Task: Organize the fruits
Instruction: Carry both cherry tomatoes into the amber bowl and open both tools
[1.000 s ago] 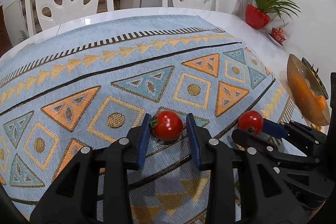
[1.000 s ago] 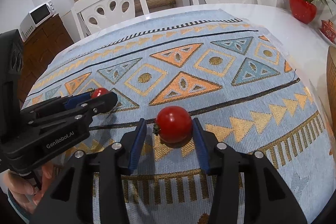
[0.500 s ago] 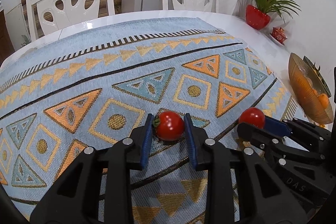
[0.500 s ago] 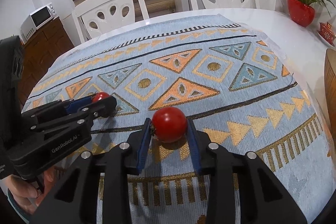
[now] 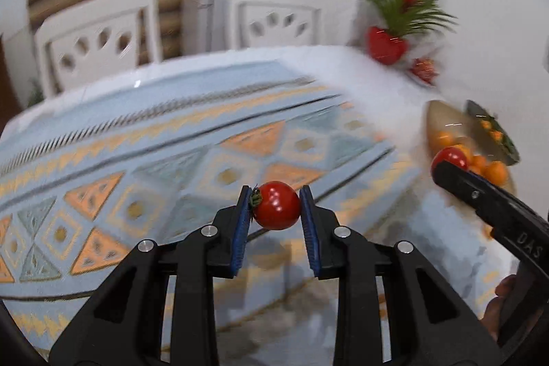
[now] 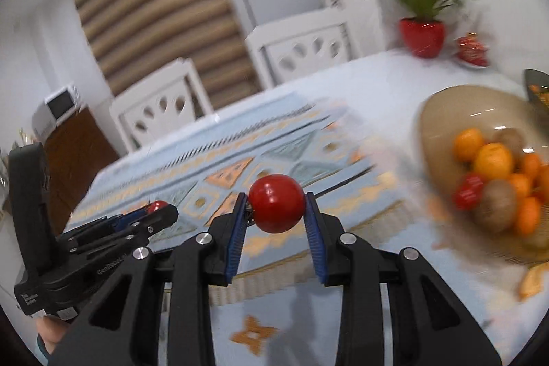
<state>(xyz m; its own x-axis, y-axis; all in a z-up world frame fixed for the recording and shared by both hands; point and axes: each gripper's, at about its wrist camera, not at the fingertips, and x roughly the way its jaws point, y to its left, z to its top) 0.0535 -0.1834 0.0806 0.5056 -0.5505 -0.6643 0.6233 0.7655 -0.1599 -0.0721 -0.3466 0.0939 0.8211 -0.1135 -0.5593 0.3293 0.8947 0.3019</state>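
Left tool (image 5: 276, 211) is pinching a red tomato (image 5: 276, 204) between its blue pads, jaws closed down to the fruit's width, stem facing the left pad. Tomato is sitting lower centre of the left wrist frame, clear of the patterned cloth (image 5: 144, 160) covering the counter (image 5: 360, 71).

Right tool (image 6: 276, 211) is gripping a second tomato (image 6: 276, 203) the same way, jaws narrowed onto it, lower centre of the right wrist frame, lifted off the cloth.

Each tool is showing in the other's view: right one entering at right edge of the left wrist frame with its tomato at the tip, left one at lower left of the right wrist frame.

Tan fruit bowl (image 6: 442, 112) is sitting on the counter at right of the right wrist frame, holding oranges (image 6: 492, 160), a brown kiwi-like fruit (image 6: 495, 204) and a red one. Background is motion-blurred in both views.
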